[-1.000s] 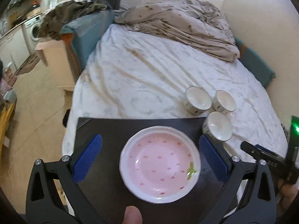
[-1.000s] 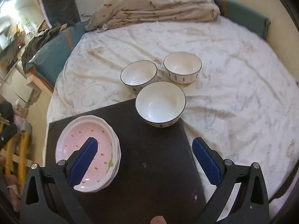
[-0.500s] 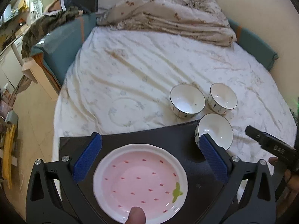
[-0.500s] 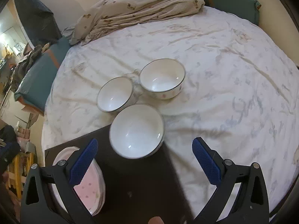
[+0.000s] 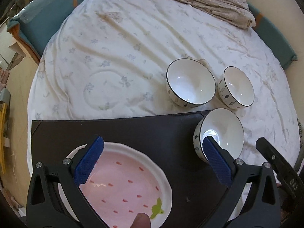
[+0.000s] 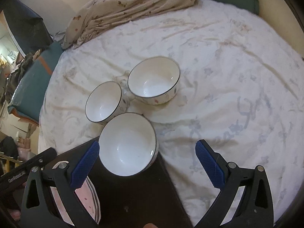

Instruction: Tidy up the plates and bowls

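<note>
Rumpled white bedding with a faint floral print carries everything: a flat black board (image 5: 144,133) lies at the near edge of the bed (image 5: 117,43), and the crockery is split between board and sheet. On the board's left sits the pink plate (image 5: 123,186), glossy, scallop-rimmed, dotted with red flecks and a green leaf mark; the right wrist view shows striped rims beneath it, so it tops a small stack. At the board's far right corner stands the nearest bowl (image 6: 127,144), smooth white glaze with a thin dark rim and small leaf motifs outside. Over the last second both cameras have drawn back and swung right: the plate has slid from between the left tongs (image 5: 152,161) toward the lower left, and the nearest bowl, formerly well ahead of the right tongs (image 6: 147,163), now lies close by its left pad. That suggests the plates are done and bowl stacking comes next. Both tongs gape wide and hold nothing. Two matching bowls, the middle bowl (image 5: 191,83) and the far bowl (image 5: 236,86), rest just beyond on the soft sheet, nearly touching each other, and may tip on that yielding surface. A crumpled beige quilt (image 6: 129,5) lies at the far end.
</note>
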The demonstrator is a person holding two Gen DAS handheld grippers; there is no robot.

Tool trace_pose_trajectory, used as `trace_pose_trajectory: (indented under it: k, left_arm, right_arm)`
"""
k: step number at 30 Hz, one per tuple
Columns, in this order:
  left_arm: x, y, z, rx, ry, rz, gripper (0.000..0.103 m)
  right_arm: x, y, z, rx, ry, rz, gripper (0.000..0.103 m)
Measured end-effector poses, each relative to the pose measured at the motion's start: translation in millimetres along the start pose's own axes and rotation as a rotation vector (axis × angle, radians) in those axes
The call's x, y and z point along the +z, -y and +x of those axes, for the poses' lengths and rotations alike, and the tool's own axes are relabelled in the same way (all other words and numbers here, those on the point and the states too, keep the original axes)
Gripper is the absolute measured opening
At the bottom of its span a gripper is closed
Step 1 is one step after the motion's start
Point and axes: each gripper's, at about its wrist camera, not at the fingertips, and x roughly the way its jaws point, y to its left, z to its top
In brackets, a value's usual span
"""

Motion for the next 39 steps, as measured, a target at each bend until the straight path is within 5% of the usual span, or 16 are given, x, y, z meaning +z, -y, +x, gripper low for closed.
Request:
trace_pose_trajectory:
  k: [11,26,30,33,35,37,39]
  left_arm:
    - [17,12,24,0.003,-0.031,-0.006,0.103]
    - [8,51,63,0.000,-0.144,0.067,0.099]
    - [3,59,73,-0.023,-0.180,0.099,0.071]
    - [0,64,80,-0.049,-0.208,0.107,0.053]
    - [-2,67,84,-0.054,-0.227,0.111,0.042]
    - [-2,69,87,-0.058,-0.243,0.103,0.025]
    - [-2,69,90,-0.071,-0.256,0.093,0.018]
  right_arm:
    - [2,18,4,-0.004,-0.080,0.160,0.103]
    - [2,27,38,-0.099,-0.138,0.159,0.103]
    - [-2,32,55,-0.045,-0.192,0.150,0.100]
    - [-7,38,67,-0.043,-0.247,0.176,0.084]
    - [-10,42,73,-0.036,-0.277,0.194,0.056]
    - [-10,45,76,-0.008,-0.285,0.209,0.046]
    - [-9,42,75,0.037,-0.278,0.204,0.033]
